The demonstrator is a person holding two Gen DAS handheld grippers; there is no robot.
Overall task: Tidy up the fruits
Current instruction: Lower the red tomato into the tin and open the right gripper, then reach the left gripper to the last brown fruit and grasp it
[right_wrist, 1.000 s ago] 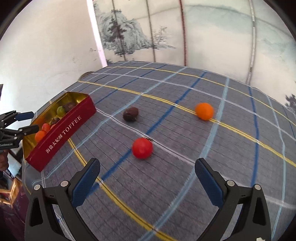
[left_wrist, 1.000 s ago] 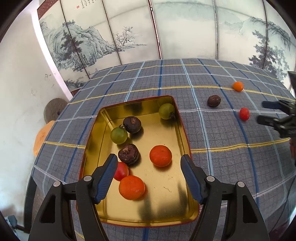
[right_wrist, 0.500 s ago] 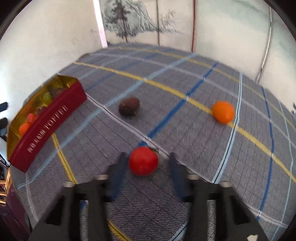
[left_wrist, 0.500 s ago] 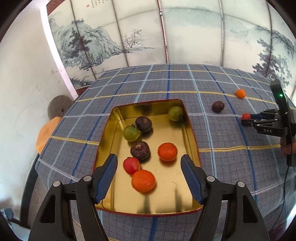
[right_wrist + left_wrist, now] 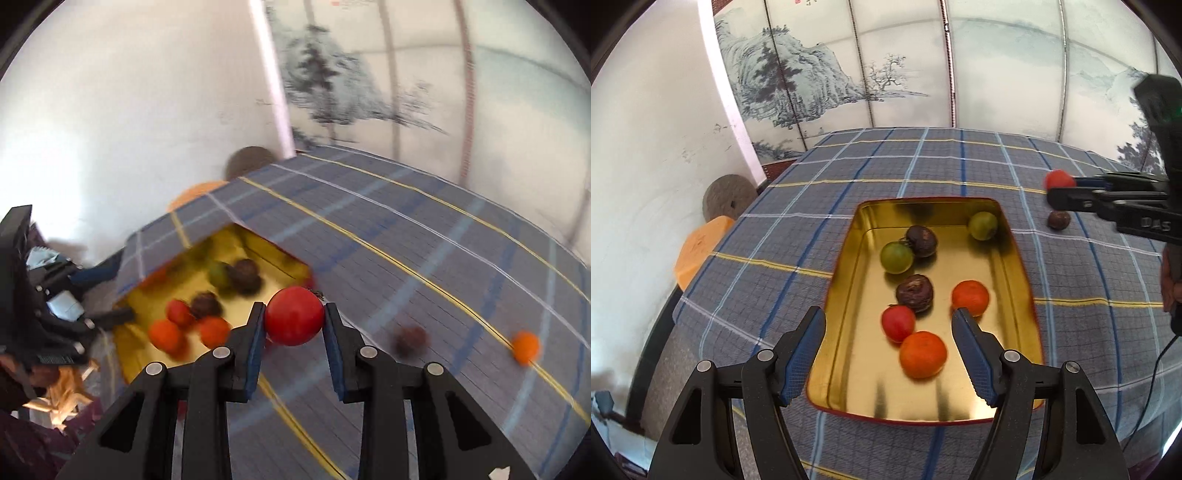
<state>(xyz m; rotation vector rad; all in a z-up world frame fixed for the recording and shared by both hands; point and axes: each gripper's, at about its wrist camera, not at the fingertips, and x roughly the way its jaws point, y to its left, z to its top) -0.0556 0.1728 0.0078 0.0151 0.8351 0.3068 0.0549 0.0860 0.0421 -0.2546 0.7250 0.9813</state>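
My right gripper (image 5: 294, 317) is shut on a red tomato (image 5: 294, 315) and holds it in the air beside the gold tin (image 5: 146, 360); the tomato also shows in the left wrist view (image 5: 1059, 179). The gold tin (image 5: 846, 266) holds several fruits: two oranges (image 5: 922, 354), a red tomato (image 5: 898, 323), two green fruits (image 5: 896, 257) and two dark fruits (image 5: 914, 293). My left gripper (image 5: 889, 350) is open and empty above the tin's near end. A dark fruit (image 5: 410, 339) and an orange (image 5: 525, 346) lie on the cloth.
The table has a blue plaid cloth (image 5: 798, 236). An orange stool (image 5: 698, 247) and a round stone (image 5: 727, 195) sit on the floor at the left. A painted screen (image 5: 923, 62) stands behind the table.
My right gripper closed on the red tomato, lifted it off the cloth and carried it toward the tin. My left gripper drew back a little from the tin.
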